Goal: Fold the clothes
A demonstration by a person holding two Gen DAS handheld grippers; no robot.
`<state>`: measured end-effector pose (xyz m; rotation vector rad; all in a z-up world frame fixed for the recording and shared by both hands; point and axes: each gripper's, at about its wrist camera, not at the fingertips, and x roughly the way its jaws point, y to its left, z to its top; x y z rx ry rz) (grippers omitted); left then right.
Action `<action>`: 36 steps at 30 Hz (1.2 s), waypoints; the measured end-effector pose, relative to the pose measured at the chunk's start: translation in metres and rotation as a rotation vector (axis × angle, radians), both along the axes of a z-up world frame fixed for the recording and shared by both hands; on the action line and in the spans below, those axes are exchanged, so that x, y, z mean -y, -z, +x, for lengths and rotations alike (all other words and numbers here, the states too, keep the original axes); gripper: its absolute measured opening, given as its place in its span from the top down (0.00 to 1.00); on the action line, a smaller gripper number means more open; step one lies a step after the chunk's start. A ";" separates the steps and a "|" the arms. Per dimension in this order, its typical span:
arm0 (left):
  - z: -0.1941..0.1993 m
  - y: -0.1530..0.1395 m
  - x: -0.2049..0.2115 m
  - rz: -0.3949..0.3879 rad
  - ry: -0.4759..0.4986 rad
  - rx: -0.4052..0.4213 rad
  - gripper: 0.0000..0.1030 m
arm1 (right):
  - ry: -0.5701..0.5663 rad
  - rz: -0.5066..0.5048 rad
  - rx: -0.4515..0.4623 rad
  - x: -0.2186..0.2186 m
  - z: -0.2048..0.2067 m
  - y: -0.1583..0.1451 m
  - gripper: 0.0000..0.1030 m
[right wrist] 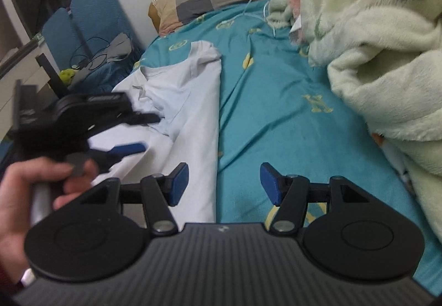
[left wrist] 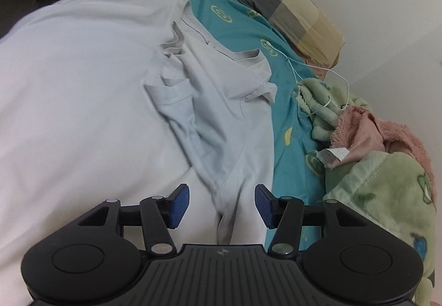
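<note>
Left gripper [left wrist: 222, 205] jaws apart over white T-shirt [left wrist: 110, 79] spread on teal bedsheet [left wrist: 240, 27]. Right gripper [right wrist: 224, 184] jaws apart; only its view shows left hand [right wrist: 30, 190], blue chair [right wrist: 91, 27].

The left wrist camera looks down from close above a pale T-shirt [left wrist: 116, 90] spread on the teal bedsheet [left wrist: 237, 21], facing the checked pillow [left wrist: 287, 5] at the wall. The right wrist camera sits lower and further back, looking along the bed toward the same pillow, and catches the left gripper [right wrist: 138, 134] beside it. Both views share shirt, sheet, pillow and green fleece blanket [left wrist: 381, 190].
</note>
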<state>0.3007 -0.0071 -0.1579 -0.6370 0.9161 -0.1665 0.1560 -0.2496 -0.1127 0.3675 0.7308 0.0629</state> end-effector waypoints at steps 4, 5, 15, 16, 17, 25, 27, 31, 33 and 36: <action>0.024 0.019 0.014 0.034 0.001 0.001 0.67 | 0.008 0.037 -0.030 0.007 0.009 0.009 0.42; 0.028 0.022 0.016 0.043 0.004 0.004 0.80 | 0.011 0.047 -0.034 0.009 0.010 0.011 0.42; 0.053 0.006 0.020 0.263 0.007 0.039 0.93 | 0.002 0.027 -0.046 0.003 0.013 0.015 0.42; 0.056 0.009 0.020 0.287 0.005 0.021 0.93 | 0.000 0.025 -0.050 0.003 0.014 0.016 0.42; 0.055 0.010 0.018 0.292 0.006 0.019 0.92 | -0.002 0.023 -0.053 0.003 0.015 0.017 0.42; 0.024 -0.021 -0.047 0.156 -0.039 0.062 0.57 | -0.034 -0.004 -0.033 -0.001 0.011 0.017 0.42; 0.012 -0.037 -0.085 0.140 -0.080 0.072 0.45 | -0.041 -0.007 -0.022 -0.002 0.009 0.015 0.42; -0.016 -0.056 -0.177 0.126 -0.213 0.057 0.37 | -0.051 -0.034 -0.004 -0.007 0.004 0.013 0.42; -0.029 -0.053 -0.227 0.076 -0.298 0.030 0.37 | -0.055 -0.052 0.001 -0.010 0.003 0.012 0.42; -0.044 -0.031 -0.291 -0.089 -0.423 -0.015 0.35 | -0.067 -0.077 -0.008 -0.015 0.001 0.012 0.42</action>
